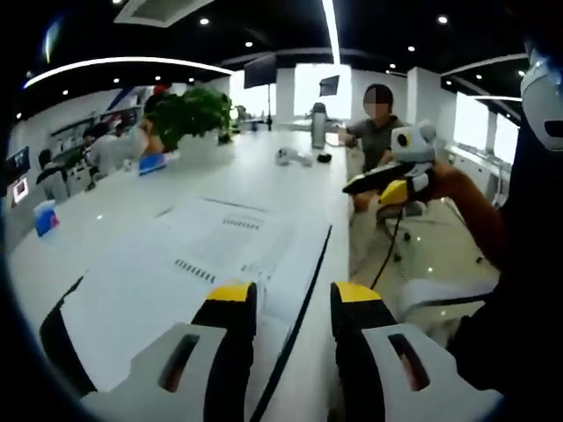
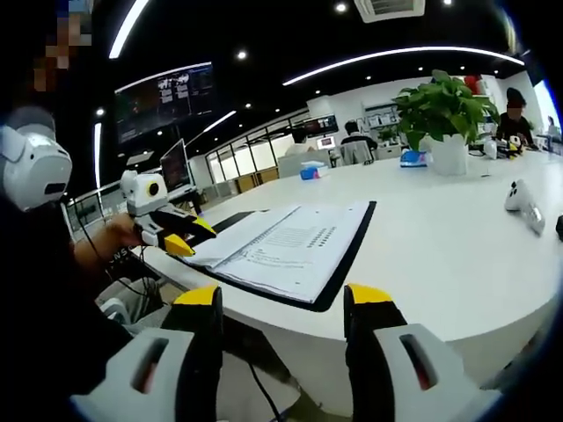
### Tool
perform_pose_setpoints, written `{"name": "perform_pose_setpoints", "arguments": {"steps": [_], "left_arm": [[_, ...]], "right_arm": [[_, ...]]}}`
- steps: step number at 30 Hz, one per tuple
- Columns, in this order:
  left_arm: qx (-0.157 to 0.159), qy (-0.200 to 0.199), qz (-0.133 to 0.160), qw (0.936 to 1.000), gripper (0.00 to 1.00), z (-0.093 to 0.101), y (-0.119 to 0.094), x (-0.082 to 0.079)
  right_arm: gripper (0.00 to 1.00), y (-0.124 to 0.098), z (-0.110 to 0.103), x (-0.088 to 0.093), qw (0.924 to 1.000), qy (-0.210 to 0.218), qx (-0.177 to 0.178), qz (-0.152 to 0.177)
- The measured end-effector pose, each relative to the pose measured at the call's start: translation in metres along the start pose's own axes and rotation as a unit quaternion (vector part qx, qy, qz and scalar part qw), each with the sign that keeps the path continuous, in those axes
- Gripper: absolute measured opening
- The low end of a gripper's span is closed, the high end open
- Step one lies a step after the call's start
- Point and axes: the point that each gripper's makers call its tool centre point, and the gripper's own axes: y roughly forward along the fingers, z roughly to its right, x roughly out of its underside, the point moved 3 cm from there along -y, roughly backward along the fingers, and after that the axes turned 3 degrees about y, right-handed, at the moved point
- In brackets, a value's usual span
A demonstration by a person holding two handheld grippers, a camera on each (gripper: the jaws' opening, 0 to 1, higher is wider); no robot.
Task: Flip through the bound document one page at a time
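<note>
Bound document [image 2: 286, 246] lies open and flat on the white table [image 2: 457, 237], near the table's edge, dark cover showing as a border around the printed pages. In the left gripper view the document [image 1: 185, 272] sits right ahead of the left gripper [image 1: 290, 303], whose fingers are spread with nothing between them, just over the near edge of the pages. Right gripper [image 2: 280, 308] is off the table edge, fingers also spread and empty, looking at the document from the side. In the right gripper view the left gripper [image 2: 180, 236] shows at the document's far-left corner, yellow tips close to or touching the page edge; can't tell which. In the left gripper view the right gripper [image 1: 396, 185] is held in a hand, well apart from the pages. Plant in a white pot [image 2: 444, 114] and a small white device [image 2: 523, 204] sit farther along the table, out of the way. My read: between flips, no page lifted or pinched yet. Next move calls for getting one finger under a single top sheet at a corner, closing lightly, and swinging it over the spine. Risk: grabbing several sheets at once.
</note>
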Motion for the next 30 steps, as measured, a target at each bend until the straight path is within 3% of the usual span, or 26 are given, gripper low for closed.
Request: {"name": "perform_pose_setpoints", "arguments": {"steps": [4, 8, 11, 17, 21, 30], "left_arm": [[0.007, 0.018, -0.011, 0.9998, 0.35, -0.004, 0.01, -0.003], [-0.018, 0.058, -0.03, 0.9977, 0.32, -0.011, 0.022, -0.004], [-0.007, 0.068, -0.039, 0.9969, 0.33, -0.007, 0.034, -0.005], [0.017, 0.072, -0.068, 0.9949, 0.36, 0.001, 0.049, 0.002], [0.013, 0.071, -0.086, 0.9937, 0.36, -0.004, 0.052, 0.009], [0.021, 0.044, -0.08, 0.9956, 0.35, -0.012, 0.052, 0.011]], "right_arm": [[0.55, 0.001, -0.004, 0.005, 1.0, -0.004, 0.0, -0.003], [0.54, 0.001, -0.002, 0.011, 1.0, 0.002, 0.003, -0.009], [0.54, 0.0, -0.001, 0.012, 0.9999, 0.003, 0.01, -0.011], [0.54, -0.005, 0.001, 0.013, 0.9999, 0.008, 0.013, -0.004], [0.54, -0.006, 0.005, 0.017, 0.9998, 0.011, 0.015, -0.008], [0.54, -0.007, 0.009, 0.016, 0.9997, 0.016, 0.016, 0.0]]}}
